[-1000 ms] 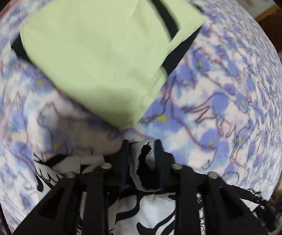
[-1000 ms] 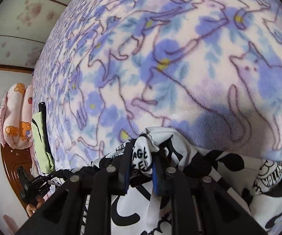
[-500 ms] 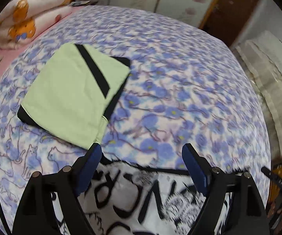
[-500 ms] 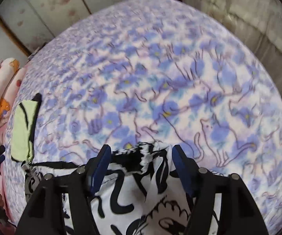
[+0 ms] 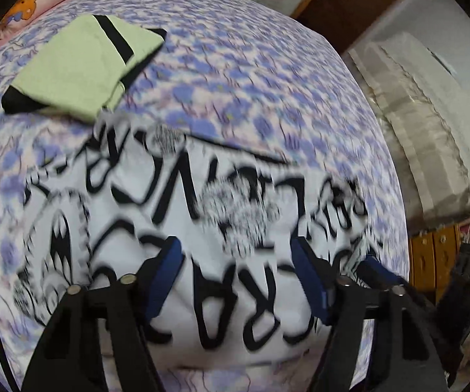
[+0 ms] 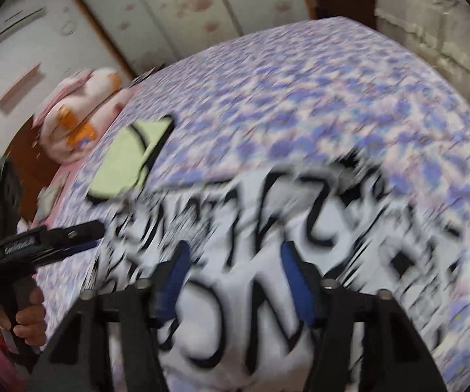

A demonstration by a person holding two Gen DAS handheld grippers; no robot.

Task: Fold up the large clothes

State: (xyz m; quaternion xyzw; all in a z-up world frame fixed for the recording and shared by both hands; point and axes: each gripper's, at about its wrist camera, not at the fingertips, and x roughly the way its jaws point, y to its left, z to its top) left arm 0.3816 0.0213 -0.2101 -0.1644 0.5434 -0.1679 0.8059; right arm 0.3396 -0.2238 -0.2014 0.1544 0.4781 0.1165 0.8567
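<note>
A white garment with bold black graffiti print [image 5: 176, 209] lies spread on the bed; it also shows, blurred, in the right wrist view [image 6: 267, 228]. My left gripper [image 5: 235, 261] is open and empty, held above the garment's near part. My right gripper [image 6: 233, 264] is open and empty above the same garment. The left gripper's body [image 6: 39, 245] and the hand holding it show at the left of the right wrist view.
A folded light-green garment with black trim [image 5: 78, 62] lies on the purple cat-print blanket [image 5: 251, 75], touching the white garment's far left corner; it also shows in the right wrist view [image 6: 130, 153]. A pink bear-print bundle [image 6: 75, 121] sits at the bed's far left. A wooden cabinet [image 5: 437, 261] stands to the right.
Both grippers let go of the white garment, opened wide and pulled back and up. The garment now lies spread flat on the bed.
</note>
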